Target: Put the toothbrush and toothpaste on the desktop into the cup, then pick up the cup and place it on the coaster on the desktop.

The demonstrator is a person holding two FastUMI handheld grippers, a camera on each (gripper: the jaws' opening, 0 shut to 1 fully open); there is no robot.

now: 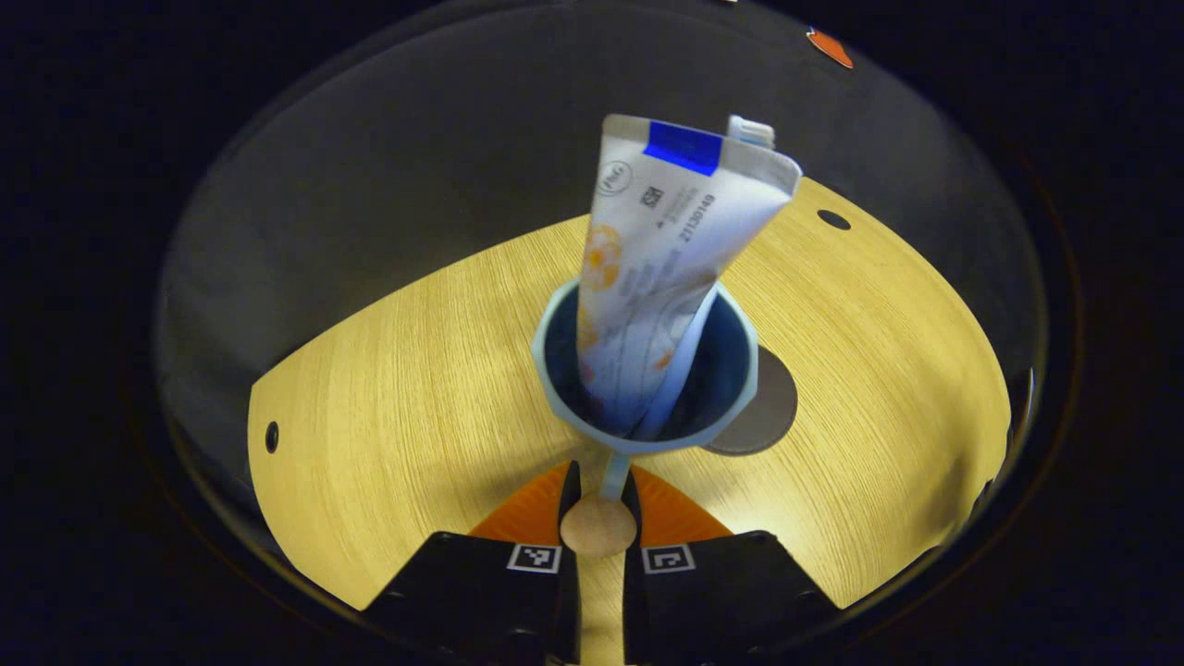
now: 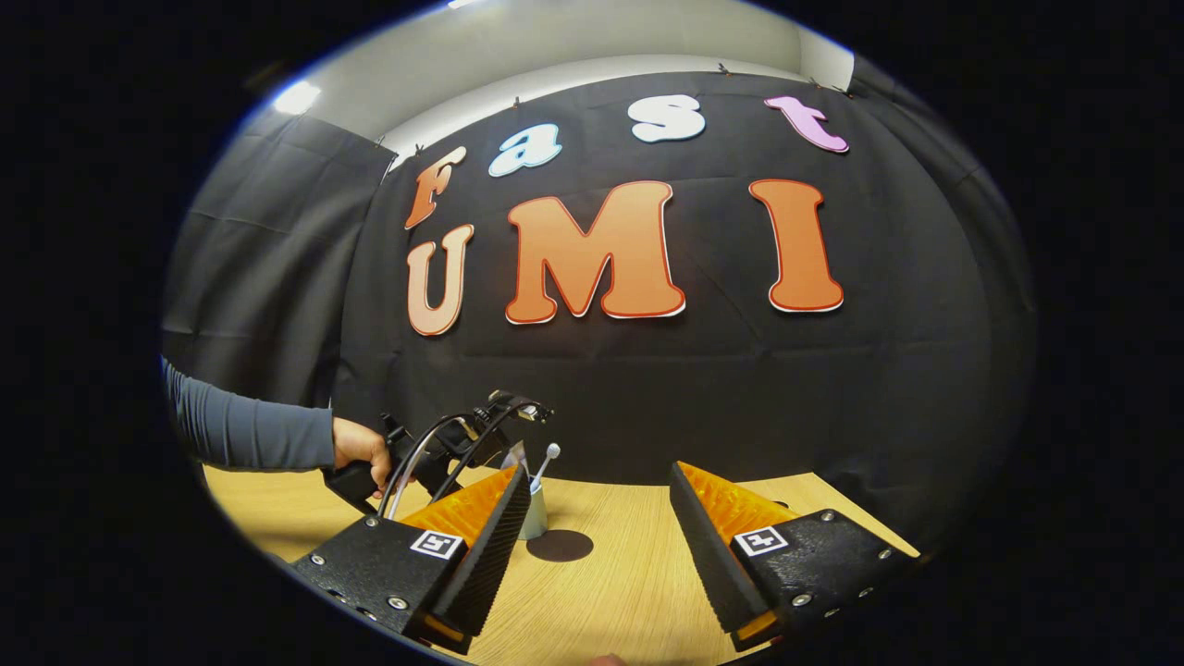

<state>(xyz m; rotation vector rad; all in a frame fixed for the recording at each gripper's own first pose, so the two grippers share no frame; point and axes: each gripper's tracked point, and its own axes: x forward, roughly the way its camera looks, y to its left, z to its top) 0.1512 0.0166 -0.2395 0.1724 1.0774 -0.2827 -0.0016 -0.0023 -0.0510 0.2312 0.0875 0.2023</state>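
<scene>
- Left gripper view: left gripper point(image 1: 598, 504) pinched tight on the cup handle point(image 1: 613, 474), fingers pressed in from both sides.
- Cup point(image 1: 647, 370) loaded already: toothpaste point(image 1: 661, 250) leaning tall out of it, toothbrush point(image 1: 680, 356) tucked alongside.
- Coaster point(image 1: 763, 407) peeking out just behind the cup on the desktop point(image 1: 416, 388), partly covered.
- Risk here: thin handle grip, top-heavy tube; any tilt likely to swing the cup and spill the contents.
- Right gripper view: right gripper point(image 2: 601, 527) spread wide, holding nothing, hanging above the desktop.
- Farther off, hand point(image 2: 361, 449) on the other gripper, cup beside the coaster.
- Risk: off-centre landing, cup rocking on the coaster edge.
</scene>
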